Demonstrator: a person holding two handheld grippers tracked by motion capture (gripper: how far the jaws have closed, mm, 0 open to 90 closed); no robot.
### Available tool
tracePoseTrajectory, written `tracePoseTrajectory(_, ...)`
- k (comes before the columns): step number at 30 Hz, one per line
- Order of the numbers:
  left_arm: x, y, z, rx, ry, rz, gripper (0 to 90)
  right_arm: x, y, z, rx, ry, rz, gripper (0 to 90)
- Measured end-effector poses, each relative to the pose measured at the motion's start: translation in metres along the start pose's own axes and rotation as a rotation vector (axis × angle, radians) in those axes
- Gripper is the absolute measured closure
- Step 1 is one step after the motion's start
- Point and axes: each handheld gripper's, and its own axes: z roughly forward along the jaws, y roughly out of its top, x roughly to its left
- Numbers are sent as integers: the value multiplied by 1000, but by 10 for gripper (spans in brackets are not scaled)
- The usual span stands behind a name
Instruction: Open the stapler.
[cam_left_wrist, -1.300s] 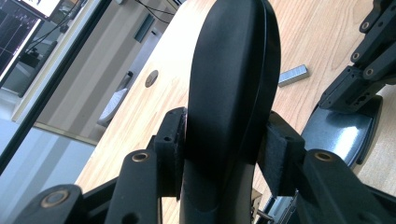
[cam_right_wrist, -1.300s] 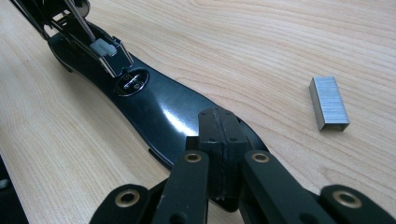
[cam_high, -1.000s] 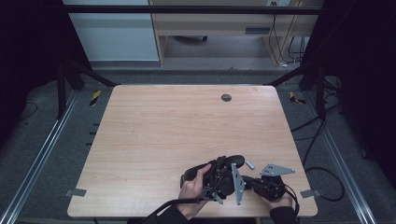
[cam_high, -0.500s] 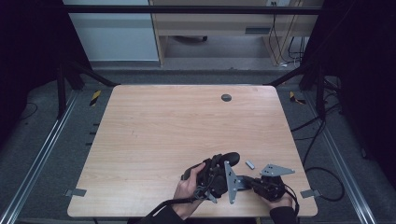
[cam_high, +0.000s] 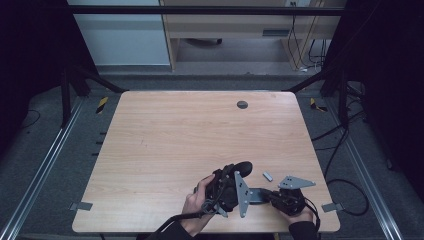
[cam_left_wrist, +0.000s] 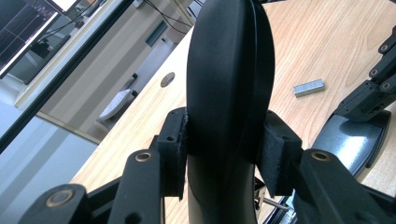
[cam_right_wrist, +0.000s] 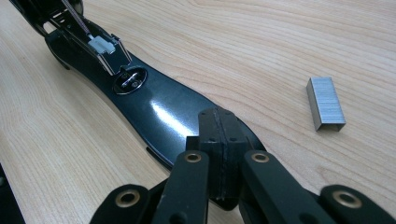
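High view: a pale wooden table (cam_high: 165, 145) with a round grommet (cam_high: 242, 104) is ringed by grey floor and dark framing. Near its front edge an opened black stapler (cam_high: 240, 172) is clamped by the left gripper (cam_high: 227, 192); its base (cam_right_wrist: 154, 112) is pinned under the closed right gripper (cam_right_wrist: 219, 140), a staple strip (cam_right_wrist: 325, 103) lying just beside.

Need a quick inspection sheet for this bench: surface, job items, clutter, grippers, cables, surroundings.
Surface: wooden table, with a round grommet hole near the far edge.
Job's things: black stapler, opened; top arm raised, base flat on the wood; staple strip lying loose beside the base.
Clutter: nothing seen.
Grippers: left gripper shut on the top arm; right gripper shut, pads pressing down on the base's end.
Cables: gripper cable trailing off the right edge.
Surroundings: metal floor rails, desk behind.
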Motion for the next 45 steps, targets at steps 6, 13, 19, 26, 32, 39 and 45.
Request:
tracePoseTrajectory(6,4,-1,-3,-2,3,-13,574,0,0,0,1,-1,-3,900)
tracePoseTrajectory(13,9,-4,-7,-8,5,-40,575,0,0,0,2,-2,-2,900)
tracePoseTrajectory(19,14,-6,-11,-15,4,-64,575,1,0,0,4,-3,-1,900)
tracePoseTrajectory(26,19,-10,-15,-22,4,-90,576,1,0,0,3,-1,-4,900)
tracePoseTrajectory(32,23,-12,-17,-29,1,-111,575,0,0,0,2,2,-5,900)
tracePoseTrajectory(39,25,-14,-19,-34,3,-121,575,0,0,0,0,5,-9,900)
tracePoseTrajectory(45,28,-16,-21,-38,3,-133,574,0,0,0,-1,7,-10,900)
